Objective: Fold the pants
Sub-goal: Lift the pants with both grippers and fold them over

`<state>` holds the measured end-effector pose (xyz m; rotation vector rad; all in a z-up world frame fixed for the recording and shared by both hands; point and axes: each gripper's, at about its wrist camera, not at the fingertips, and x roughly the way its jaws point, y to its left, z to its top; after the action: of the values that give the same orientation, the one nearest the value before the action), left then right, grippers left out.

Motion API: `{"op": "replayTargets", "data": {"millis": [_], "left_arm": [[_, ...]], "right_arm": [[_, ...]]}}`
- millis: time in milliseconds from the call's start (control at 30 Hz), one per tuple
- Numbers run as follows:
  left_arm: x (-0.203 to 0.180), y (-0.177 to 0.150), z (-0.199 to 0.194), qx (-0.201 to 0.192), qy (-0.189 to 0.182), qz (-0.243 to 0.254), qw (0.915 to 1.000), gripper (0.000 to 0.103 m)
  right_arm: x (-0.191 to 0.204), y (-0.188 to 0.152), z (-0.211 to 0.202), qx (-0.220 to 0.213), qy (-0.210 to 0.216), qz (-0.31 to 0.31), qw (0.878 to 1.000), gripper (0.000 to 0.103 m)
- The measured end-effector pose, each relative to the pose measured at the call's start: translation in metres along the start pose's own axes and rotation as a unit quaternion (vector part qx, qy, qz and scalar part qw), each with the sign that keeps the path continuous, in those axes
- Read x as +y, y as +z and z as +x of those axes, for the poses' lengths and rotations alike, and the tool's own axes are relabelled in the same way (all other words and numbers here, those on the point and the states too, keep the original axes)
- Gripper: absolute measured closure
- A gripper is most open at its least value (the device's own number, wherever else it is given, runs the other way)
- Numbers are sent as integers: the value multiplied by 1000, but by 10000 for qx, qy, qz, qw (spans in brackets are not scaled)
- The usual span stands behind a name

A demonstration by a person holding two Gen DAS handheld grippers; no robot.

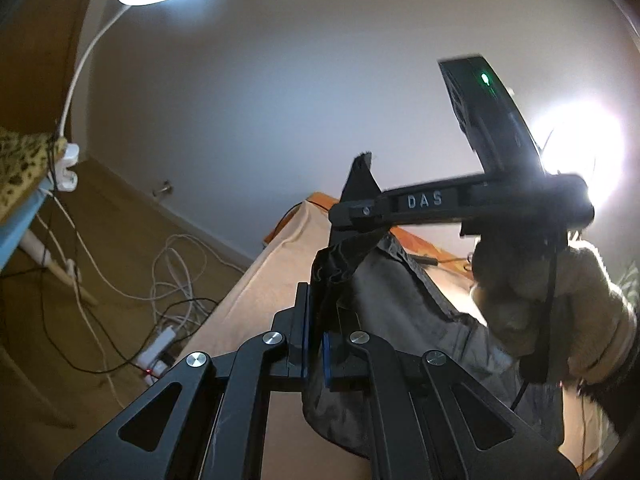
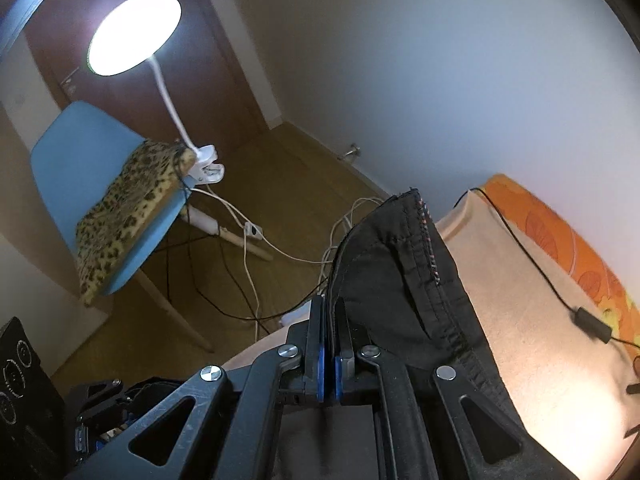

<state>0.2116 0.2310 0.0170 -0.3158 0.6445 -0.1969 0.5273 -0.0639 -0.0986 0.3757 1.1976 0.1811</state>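
The dark pants (image 1: 404, 304) hang in the air above a beige-covered bed (image 1: 276, 276). My left gripper (image 1: 320, 316) is shut on a bunched edge of the pants. In the left wrist view the right gripper (image 1: 360, 216) is up and to the right, clamped on the same edge, with the holder's furry sleeve (image 1: 560, 312) behind it. In the right wrist view my right gripper (image 2: 330, 328) is shut on the black pants (image 2: 396, 280), whose stitched seam stands up above the fingers. The bed (image 2: 532, 320) lies to the right below.
A blue chair (image 2: 76, 160) with a leopard-print cushion (image 2: 132, 208) and a clip-on white lamp (image 2: 134, 34) stands on the wooden floor to the left. Cables and a power strip (image 1: 160, 348) lie on the floor. A black cable (image 2: 532, 268) crosses the bed beside an orange pillow (image 2: 560, 240).
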Motion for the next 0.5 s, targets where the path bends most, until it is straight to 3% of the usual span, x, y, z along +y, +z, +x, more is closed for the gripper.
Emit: {"op": "replayTargets", "data": {"millis": [500], "left_arm": [[-138,-37,-34,233,-882,1062,9902,100]], "right_arm": [[-32,-52,-124,-379,-450,235,9980,103]]}}
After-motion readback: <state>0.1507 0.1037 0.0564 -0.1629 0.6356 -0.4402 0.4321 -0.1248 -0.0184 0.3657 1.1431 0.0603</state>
